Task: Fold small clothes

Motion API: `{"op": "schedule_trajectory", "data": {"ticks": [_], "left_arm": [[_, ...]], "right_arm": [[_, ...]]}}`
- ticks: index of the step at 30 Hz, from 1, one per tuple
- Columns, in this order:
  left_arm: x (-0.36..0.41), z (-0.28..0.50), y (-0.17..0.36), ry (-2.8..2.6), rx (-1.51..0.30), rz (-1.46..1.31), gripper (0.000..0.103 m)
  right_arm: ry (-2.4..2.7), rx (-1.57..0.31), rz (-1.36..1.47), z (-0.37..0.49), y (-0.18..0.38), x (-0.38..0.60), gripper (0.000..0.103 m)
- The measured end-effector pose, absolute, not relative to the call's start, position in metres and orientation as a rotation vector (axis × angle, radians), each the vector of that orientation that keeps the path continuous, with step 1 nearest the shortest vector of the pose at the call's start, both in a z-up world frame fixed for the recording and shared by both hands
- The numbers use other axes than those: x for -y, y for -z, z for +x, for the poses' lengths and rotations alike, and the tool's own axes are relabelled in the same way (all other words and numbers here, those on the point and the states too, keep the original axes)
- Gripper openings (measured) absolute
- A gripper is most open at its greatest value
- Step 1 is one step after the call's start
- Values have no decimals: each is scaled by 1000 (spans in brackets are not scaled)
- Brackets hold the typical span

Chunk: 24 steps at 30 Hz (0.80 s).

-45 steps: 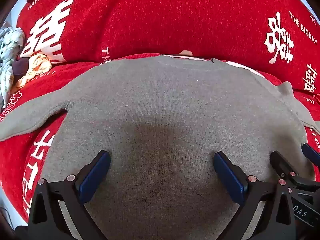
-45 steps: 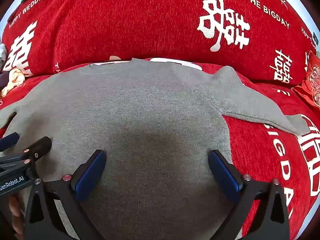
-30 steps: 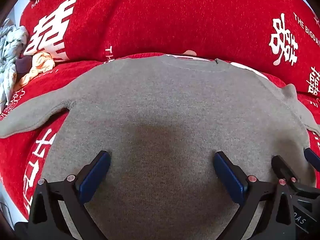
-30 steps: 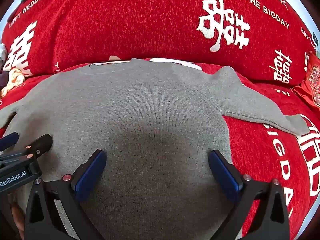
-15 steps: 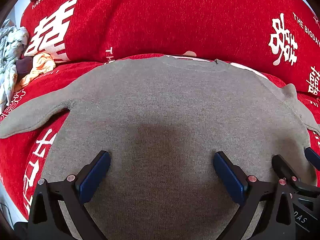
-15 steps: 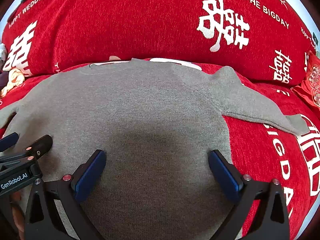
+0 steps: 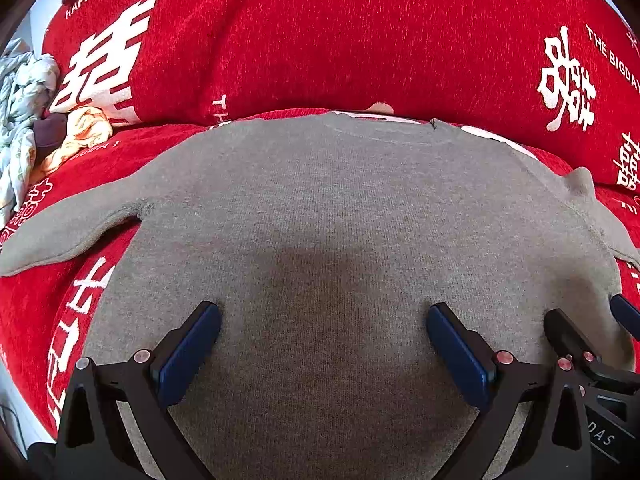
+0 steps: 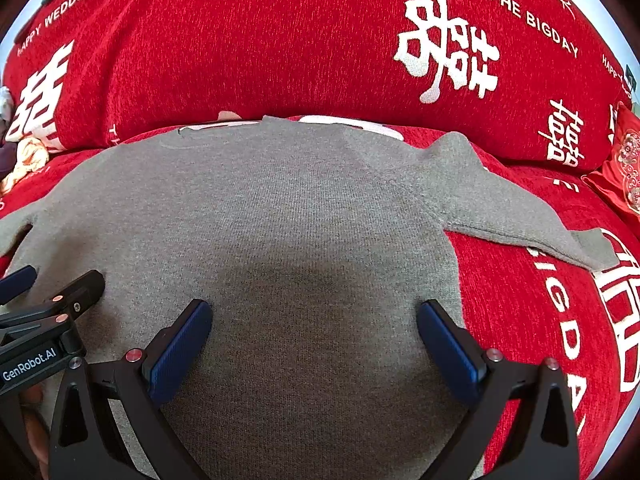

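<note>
- Left wrist view: a grey knit sweater [image 7: 328,216] lies spread flat, neckline away from us, on a sofa under a red cover [image 7: 320,40] printed with white characters and "HAPPY WEDDING".
- The left claw [image 7: 323,332] hangs over the sweater's lower middle, its blue-padded fingers [image 7: 188,354] spread wide with nothing between them.
- The left sleeve [image 7: 68,232] stretches out sideways over the red seat; a heap of crumpled clothes [image 7: 36,120] sits at the far left edge of the seat.
- The right claw [image 7: 592,328] pokes in at the lower right, just beside the left one, its tips over the sweater's right edge.
- Right wrist view: the right claw [image 8: 314,330] hovers over the sweater [image 8: 260,208] near its right side, fingers [image 8: 450,346] wide apart and empty.
- The right sleeve [image 8: 516,216] slants outward over the cover [image 8: 280,32], its cuff lying on the red seat.
- The left claw [image 8: 52,284] shows at the lower left, fingers parted, over the sweater's left part.
</note>
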<state>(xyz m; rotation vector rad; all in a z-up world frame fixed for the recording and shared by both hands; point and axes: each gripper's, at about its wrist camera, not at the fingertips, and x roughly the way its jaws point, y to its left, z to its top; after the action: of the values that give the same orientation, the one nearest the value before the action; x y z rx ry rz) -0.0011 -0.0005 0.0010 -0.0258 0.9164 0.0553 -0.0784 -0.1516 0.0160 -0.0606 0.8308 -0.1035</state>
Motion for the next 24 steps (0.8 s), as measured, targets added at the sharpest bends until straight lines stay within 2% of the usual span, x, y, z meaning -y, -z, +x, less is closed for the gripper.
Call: {"op": "schedule_trajectory", "data": {"ticks": [24], "left_arm": [[5,7,-6,-102,-985,-13,103]], "right_arm": [[96,-889,-67,-70,-17,154,102]]}}
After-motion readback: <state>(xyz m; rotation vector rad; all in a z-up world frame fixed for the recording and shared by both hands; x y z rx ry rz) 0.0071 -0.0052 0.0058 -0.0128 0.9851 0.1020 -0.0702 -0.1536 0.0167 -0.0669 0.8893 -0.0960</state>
